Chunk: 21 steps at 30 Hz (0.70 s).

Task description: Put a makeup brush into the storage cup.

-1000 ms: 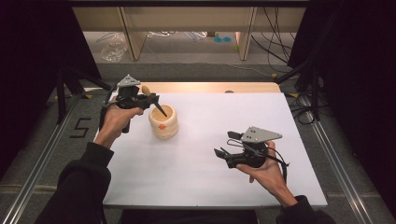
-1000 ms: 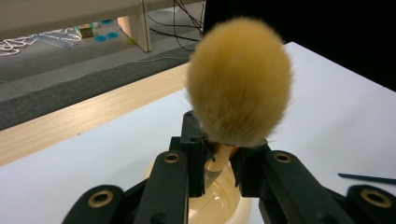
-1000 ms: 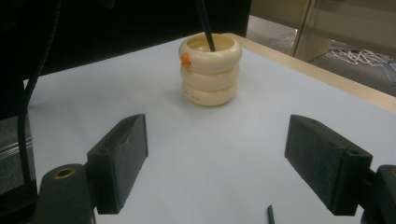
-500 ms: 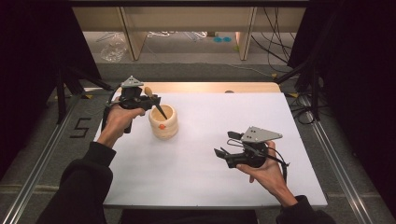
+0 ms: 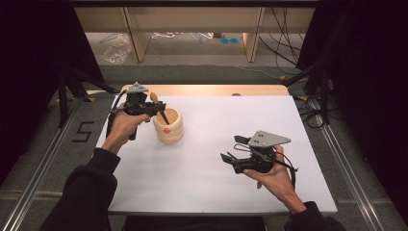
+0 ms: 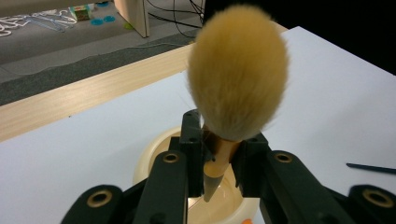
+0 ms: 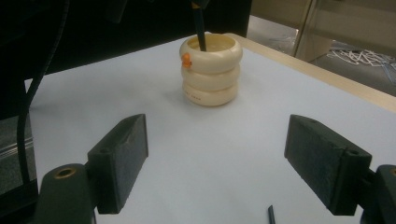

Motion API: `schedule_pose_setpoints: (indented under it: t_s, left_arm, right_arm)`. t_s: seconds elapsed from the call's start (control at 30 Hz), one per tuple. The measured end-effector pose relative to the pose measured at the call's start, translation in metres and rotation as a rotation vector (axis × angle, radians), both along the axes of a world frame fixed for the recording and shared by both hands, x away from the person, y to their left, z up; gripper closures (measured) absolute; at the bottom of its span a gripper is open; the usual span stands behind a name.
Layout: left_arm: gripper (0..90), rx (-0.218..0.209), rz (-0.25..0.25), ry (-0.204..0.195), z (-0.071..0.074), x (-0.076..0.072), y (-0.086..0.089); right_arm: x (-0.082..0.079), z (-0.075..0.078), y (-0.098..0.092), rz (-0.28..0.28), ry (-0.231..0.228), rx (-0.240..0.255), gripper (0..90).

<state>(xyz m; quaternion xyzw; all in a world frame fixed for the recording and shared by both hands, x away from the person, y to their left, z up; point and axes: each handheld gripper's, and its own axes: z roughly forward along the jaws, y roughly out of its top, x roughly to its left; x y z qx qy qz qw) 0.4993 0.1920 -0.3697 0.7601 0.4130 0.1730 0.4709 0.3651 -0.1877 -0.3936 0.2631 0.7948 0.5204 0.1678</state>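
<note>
Near the table's far left corner, the left tongs grip a fluffy brush by its handle, its tip dipping into the cream ringed cup, while the right tongs gape empty near the front right.

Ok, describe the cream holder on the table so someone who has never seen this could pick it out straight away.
Start at the white table and look to its far left part, just in front of the left claw. There stands the cream holder, a squat cup built like three stacked rings. A small orange dot on its side and the dark handle of a fluffy brush dipping into it set it apart.
</note>
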Motion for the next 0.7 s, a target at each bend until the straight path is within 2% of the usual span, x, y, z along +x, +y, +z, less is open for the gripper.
schedule_pose_setpoints:
  t_s: [0.27,0.33,0.4,0.43,0.5,0.6,0.7]
  left_arm:
    - [76.2,0.008,-0.007,-0.003,-0.0004,0.0011,-0.0003]
    - [75.4,0.003,-0.001,0.006,-0.0018,0.0012,-0.0018]
    - [75.4,0.022,-0.017,-0.001,-0.0030,0.0022,-0.0016]
    - [75.5,0.005,-0.007,0.004,-0.0038,0.0020,-0.0034]
    - [75.5,0.008,-0.012,0.004,-0.0042,0.0024,-0.0044]
    - [75.3,0.031,-0.025,0.004,-0.0043,0.0033,-0.0040]
    - [74.6,0.028,-0.026,0.013,-0.0058,0.0035,-0.0046]
  right_arm:
    - [0.0003,-0.0006,0.0003,0.001,-0.002,0.000,22.7]
    - [0.0002,-0.0005,0.0002,0.001,-0.001,0.000,22.7]
    - [0.0002,-0.0005,0.0002,0.001,-0.001,0.001,22.7]
    - [0.0003,-0.0006,0.0001,0.001,-0.002,0.000,22.7]
    - [0.0004,-0.0007,0.0001,0.001,-0.002,0.000,22.7]
    - [0.0005,-0.0008,0.0001,0.001,-0.001,-0.001,22.7]
    - [0.0004,-0.0008,0.0002,0.003,-0.002,-0.001,22.7]
